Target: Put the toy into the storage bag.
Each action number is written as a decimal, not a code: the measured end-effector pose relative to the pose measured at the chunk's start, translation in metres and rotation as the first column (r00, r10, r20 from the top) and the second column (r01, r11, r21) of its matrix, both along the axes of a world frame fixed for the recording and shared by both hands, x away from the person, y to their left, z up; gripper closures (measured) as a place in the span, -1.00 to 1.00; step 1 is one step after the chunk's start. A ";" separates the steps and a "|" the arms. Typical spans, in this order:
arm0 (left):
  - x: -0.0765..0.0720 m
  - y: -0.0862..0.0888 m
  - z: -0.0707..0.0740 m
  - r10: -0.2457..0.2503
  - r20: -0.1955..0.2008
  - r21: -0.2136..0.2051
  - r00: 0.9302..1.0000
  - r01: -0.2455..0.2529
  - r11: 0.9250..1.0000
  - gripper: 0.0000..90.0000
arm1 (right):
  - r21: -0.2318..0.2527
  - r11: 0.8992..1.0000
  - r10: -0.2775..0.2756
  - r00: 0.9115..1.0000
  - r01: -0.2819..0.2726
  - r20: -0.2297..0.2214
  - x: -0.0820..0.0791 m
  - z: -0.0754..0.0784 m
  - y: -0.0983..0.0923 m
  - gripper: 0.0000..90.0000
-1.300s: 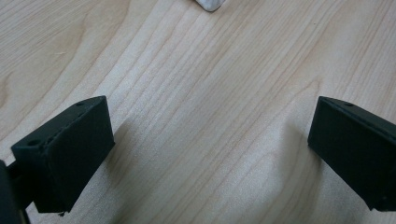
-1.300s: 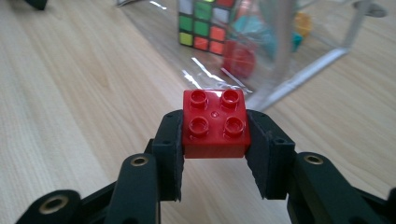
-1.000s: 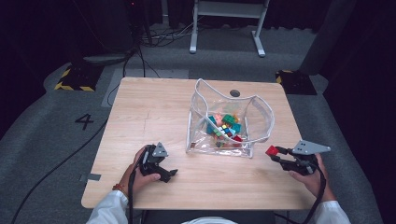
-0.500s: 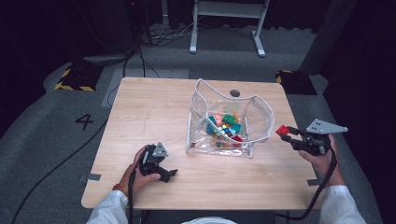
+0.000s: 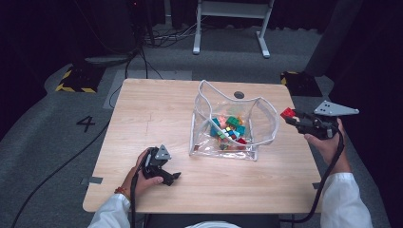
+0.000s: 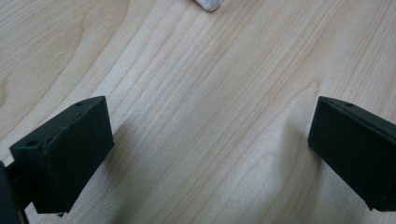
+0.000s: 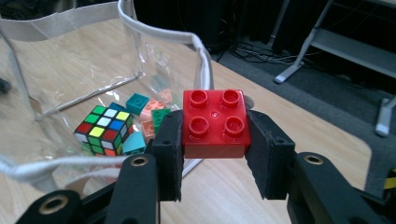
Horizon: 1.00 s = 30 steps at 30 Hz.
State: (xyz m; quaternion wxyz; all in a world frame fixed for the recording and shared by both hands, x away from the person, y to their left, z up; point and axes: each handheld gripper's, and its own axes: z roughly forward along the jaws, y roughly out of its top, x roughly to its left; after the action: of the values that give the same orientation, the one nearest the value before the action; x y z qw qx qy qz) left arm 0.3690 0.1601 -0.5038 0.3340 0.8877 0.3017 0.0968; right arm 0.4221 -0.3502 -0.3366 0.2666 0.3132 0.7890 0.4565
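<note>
Nearest us, our left tongs [image 5: 172,177] rest on the pale wooden surface [image 5: 157,109], jaws wide and empty. Farther off, our right tongs [image 7: 214,149] clamp a red four-studded plastic brick [image 7: 215,122], seemingly level with the rim of the clear plastic bag [image 5: 266,111].

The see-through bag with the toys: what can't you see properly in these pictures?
- Clear bag, high view: the toys are too small to count; glare blurs them.
- Right gripper view: the red brick and right gripper hide part of the bag's floor; the picture's edge cuts off the bag.
- Puzzle cube: its far sides are hidden.
- Left gripper view: a pale corner is cut off by the top edge, too little to name.
</note>
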 end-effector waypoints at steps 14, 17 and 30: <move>0.000 0.000 0.000 0.000 0.001 0.001 1.000 0.000 1.000 -1.00 | -0.012 0.999 0.046 0.998 -0.046 0.033 0.008 0.026 0.028 0.32; 0.000 0.000 0.000 0.000 0.001 0.001 1.000 0.000 1.000 -1.00 | -0.006 0.997 0.072 0.997 -0.072 0.031 0.011 0.029 0.037 0.32; 0.000 0.000 0.000 -0.001 0.000 0.001 1.000 0.001 1.000 -1.00 | -0.070 0.981 0.179 0.984 -0.180 -0.022 0.028 0.026 0.087 0.32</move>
State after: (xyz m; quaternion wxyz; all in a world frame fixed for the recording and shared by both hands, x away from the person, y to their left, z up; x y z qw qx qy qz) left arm 0.3691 0.1602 -0.5037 0.3337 0.8879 0.3014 0.0968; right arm 0.4500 -0.2628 -0.3107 0.2292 0.2346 0.8319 0.4476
